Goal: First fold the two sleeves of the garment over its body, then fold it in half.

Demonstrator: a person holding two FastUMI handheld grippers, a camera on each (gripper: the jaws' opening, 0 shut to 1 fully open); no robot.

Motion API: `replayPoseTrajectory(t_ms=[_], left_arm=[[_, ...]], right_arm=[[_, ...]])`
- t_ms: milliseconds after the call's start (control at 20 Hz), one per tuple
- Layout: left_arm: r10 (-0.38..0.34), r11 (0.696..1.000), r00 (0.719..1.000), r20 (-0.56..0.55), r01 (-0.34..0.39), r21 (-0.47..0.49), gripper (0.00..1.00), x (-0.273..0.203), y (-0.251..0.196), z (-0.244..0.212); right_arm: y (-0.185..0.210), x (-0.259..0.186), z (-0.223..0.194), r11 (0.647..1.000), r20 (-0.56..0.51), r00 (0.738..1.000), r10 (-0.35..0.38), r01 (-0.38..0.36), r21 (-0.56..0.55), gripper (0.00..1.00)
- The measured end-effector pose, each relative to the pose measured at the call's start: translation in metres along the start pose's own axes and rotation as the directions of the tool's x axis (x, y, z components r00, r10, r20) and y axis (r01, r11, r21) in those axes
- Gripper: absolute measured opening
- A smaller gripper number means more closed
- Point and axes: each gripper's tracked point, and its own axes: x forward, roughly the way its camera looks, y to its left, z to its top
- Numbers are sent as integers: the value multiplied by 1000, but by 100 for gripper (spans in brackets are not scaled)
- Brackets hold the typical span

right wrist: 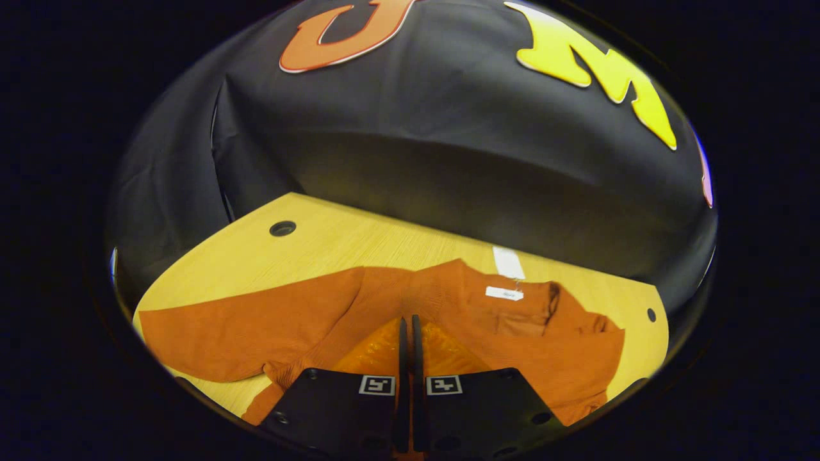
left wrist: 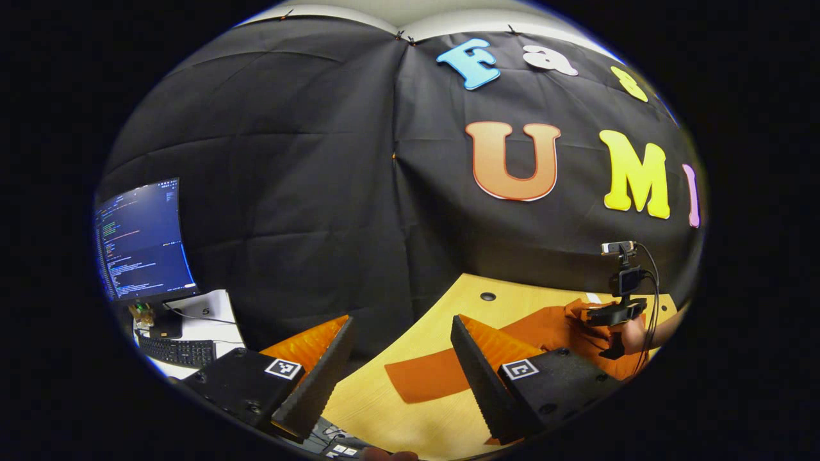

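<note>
On a pale wooden table [right wrist: 333,240] inside a black-draped booth, an orange garment [right wrist: 448,301] lies spread, its collar and white tag toward the far edge. One long sleeve [right wrist: 224,330] reaches flat across the wood, off to the left in the right gripper view. The right gripper [right wrist: 407,330] sits low over the cloth, its jaws pressed together near the sleeve's root, and whether a fold of fabric is caught between them cannot be told from this angle. The left gripper [left wrist: 400,349] hangs higher and nearer the table's edge, jaws spread wide and empty, with the sleeve end [left wrist: 426,378] on the wood just beyond them. Farther off in the left gripper view, a hand [left wrist: 634,333] holds the other tool over the garment's body. A monitor [left wrist: 142,238] and keyboard [left wrist: 176,351] stand on a side surface.

The step in hand looks to be the first sleeve fold, barely begun. Doing it well likely means bringing the open jaws down on the cuff, pinching both layers cleanly, then carrying the sleeve in a low arc across the chest while the other tool pins the shoulder so the body does not drag. Lifting too high could pull the whole garment askew.
</note>
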Motion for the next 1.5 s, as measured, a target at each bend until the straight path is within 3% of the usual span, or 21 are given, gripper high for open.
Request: replayPoseTrajectory(t_ms=[100,250,400,550,750,1050,1200,1500], left_arm=[[10,1000,1000,-24,-10,-19,98,0,5,-11],[24,999,999,-39,-25,-37,98,4,8,-21],[13,999,1000,-22,-13,-33,98,12,3,-20],[-12,999,1000,-4,12,-43,98,26,-7,-19],[-69,996,998,-13,68,-60,98,39,-22,-35],[-76,994,985,-152,64,-84,98,69,-24,-110],[-71,994,972,-222,50,-98,98,93,-21,-159],[35,992,933,-359,-75,-98,98,136,-7,-227]], right_arm=[[12,7,-5,999,-15,1000,28,-27,28,6],[34,5,1,992,-1,995,98,-98,75,17],[38,-16,19,986,56,991,125,-130,101,77],[23,-51,45,985,135,984,119,-134,108,90],[3,-122,67,982,221,965,141,-164,90,94],[-33,-258,78,983,371,913,170,-182,-4,93],[-68,-305,71,992,415,902,119,-125,-12,93],[-143,-351,32,996,359,931,-60,31,85,92]])
